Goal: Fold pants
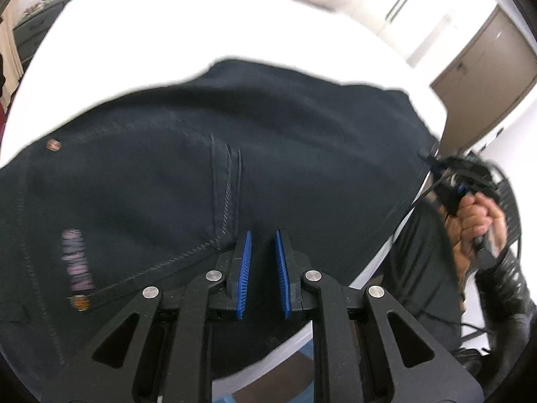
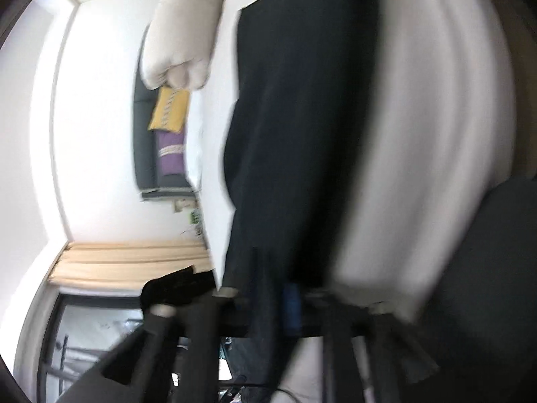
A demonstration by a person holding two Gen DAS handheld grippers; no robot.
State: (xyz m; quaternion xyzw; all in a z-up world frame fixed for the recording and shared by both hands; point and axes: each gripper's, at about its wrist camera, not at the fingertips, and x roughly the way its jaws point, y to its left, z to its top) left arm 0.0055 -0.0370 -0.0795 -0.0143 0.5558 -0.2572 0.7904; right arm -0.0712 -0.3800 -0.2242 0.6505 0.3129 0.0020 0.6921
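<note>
The left gripper [image 1: 263,252] hovered over the dark pants [image 1: 268,141], its blue pads [image 1: 244,268] a narrow gap apart, and whether any cloth sat pinched between them could not be told. The pants lay spread on the white bed [image 1: 167,27], pocket seam and rivets facing up. Over at the edge, the right gripper [image 2: 268,299] was clamped tight on a fold of the pants, the person's hand [image 1: 480,225] wrapped round its handle. That view was badly blurred.
</note>
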